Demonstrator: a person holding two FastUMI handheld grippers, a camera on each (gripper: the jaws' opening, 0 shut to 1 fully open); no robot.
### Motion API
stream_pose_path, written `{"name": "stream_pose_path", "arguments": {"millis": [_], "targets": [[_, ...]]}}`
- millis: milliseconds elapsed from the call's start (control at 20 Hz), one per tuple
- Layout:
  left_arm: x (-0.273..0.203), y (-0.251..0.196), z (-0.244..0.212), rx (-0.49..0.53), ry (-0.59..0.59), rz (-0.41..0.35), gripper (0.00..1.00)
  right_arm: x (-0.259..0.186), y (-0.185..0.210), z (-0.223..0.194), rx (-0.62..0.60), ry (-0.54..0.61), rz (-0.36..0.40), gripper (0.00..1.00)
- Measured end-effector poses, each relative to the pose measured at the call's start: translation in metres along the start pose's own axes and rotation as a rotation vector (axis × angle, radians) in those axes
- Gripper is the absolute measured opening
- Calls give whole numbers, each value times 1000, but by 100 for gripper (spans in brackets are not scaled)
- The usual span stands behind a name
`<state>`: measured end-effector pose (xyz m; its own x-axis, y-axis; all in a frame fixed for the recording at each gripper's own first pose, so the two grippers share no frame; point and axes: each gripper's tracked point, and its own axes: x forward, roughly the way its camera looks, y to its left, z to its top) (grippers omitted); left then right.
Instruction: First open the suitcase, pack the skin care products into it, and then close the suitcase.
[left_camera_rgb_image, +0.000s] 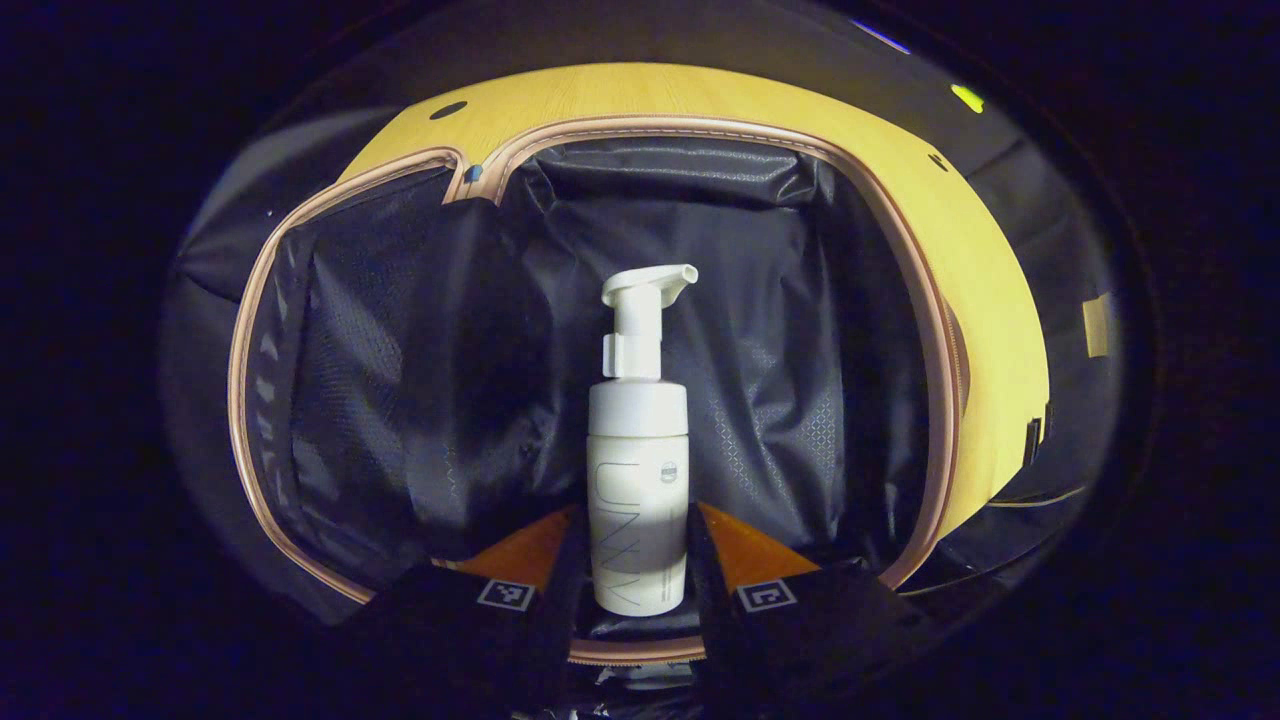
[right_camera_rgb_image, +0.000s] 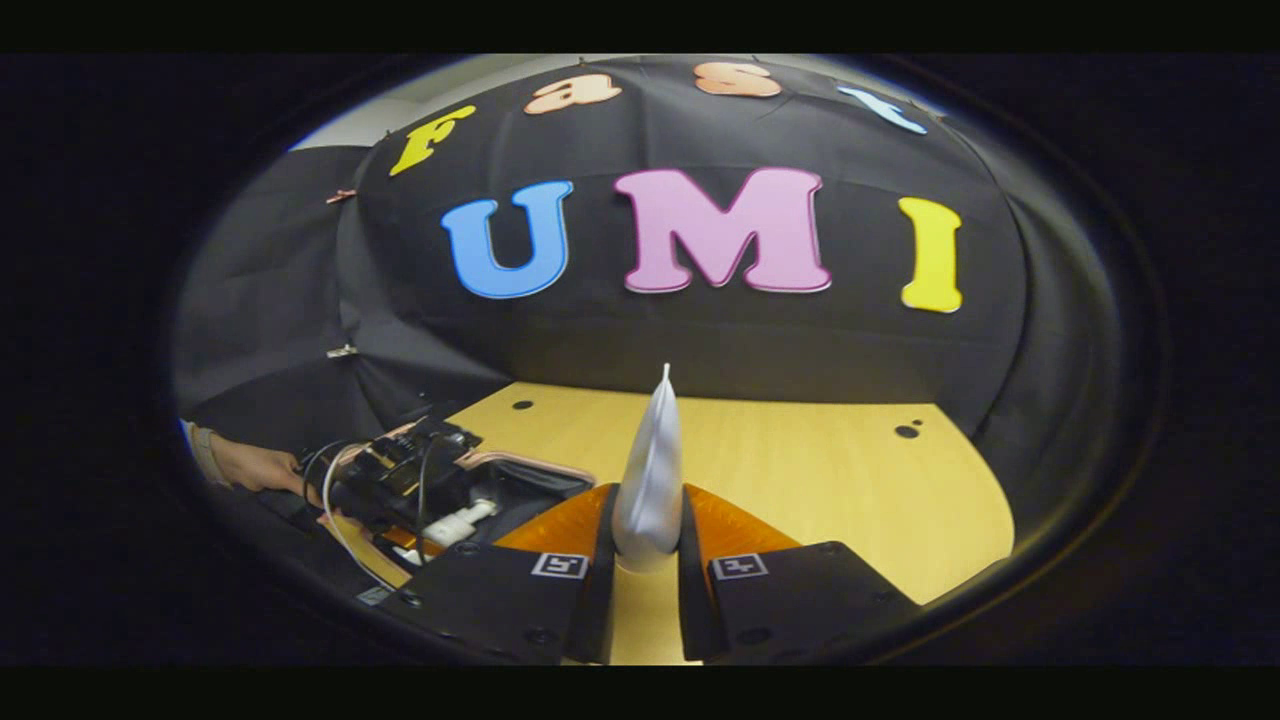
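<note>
A: Report the status of the left gripper (left_camera_rgb_image: 637, 590).

B: In the left gripper view its jaws are clenched on the lower body of a white pump bottle (left_camera_rgb_image: 638, 470), one finger on each side. The bottle points away from the camera with its pump head farthest off and the spout turned to the right.

A: Position of the bottle relative to the suitcase (left_camera_rgb_image: 930, 300)?

B: It is held over the open suitcase. The dark lining of the compartment lies behind it, and a mesh panel (left_camera_rgb_image: 370, 360) covers the left part. The pinkish zipper edge runs around the opening. The wooden table (left_camera_rgb_image: 990, 330) shows past the far and right rim.

A: Status of the right gripper (right_camera_rgb_image: 647, 560)?

B: In the right gripper view its jaws are grasping a white tube (right_camera_rgb_image: 650, 480) near its wide end. The tube's flat crimped end points away from the camera, above the table (right_camera_rgb_image: 800, 460).

A: Anything else visible from that side?

B: At lower left, a person's hand (right_camera_rgb_image: 250, 466) holds the other gripper (right_camera_rgb_image: 400, 480) over the suitcase (right_camera_rgb_image: 520, 475), with the pump bottle (right_camera_rgb_image: 460, 522) below it. Whether the bottle touches the lining cannot be determined.
</note>
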<state>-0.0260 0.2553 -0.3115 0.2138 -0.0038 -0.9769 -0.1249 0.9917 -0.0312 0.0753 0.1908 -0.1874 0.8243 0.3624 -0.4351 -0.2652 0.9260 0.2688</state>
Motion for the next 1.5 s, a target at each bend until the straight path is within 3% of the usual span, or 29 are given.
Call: {"name": "stream_pose_path", "arguments": {"millis": [150,200,300,350,400,450,550,650,750,800,950,1000,1150,1300,1400,1500], "targets": [[-17,-9,6,-45,-96,-79,73,21,44,-23,40,110,88,30],[-28,-6,10,-57,-143,-89,84,30,60,-32,60,143,117,26],[-52,2,21,-80,-259,-123,89,41,90,-59,150,270,181,23],[-68,2,26,-89,-311,-147,90,46,107,-73,227,344,210,30],[-85,8,36,-98,-372,-160,90,54,120,-90,297,425,226,30],[-101,16,42,-103,-417,-177,90,60,129,-109,339,495,231,22],[-128,41,49,-133,-496,-159,90,71,132,-140,322,610,192,22],[-141,73,46,-166,-542,-125,90,75,132,-176,291,760,135,39],[-142,107,35,-218,-542,-80,90,75,137,-199,315,885,110,38],[-143,127,30,-256,-537,-56,91,80,138,-203,352,909,86,22],[-141,177,16,-353,-524,-8,91,88,132,-207,365,954,23,23],[-141,193,12,-371,-522,14,91,89,131,-208,368,958,3,32],[-135,237,2,-425,-509,79,91,83,141,-202,377,964,18,45],[-127,265,-2,-513,-503,94,90,71,153,-175,317,913,81,79],[-122,290,-1,-532,-507,118,91,66,159,-145,307,801,150,98],[-120,315,5,-546,-502,153,91,55,151,-116,248,705,191,97]]}}
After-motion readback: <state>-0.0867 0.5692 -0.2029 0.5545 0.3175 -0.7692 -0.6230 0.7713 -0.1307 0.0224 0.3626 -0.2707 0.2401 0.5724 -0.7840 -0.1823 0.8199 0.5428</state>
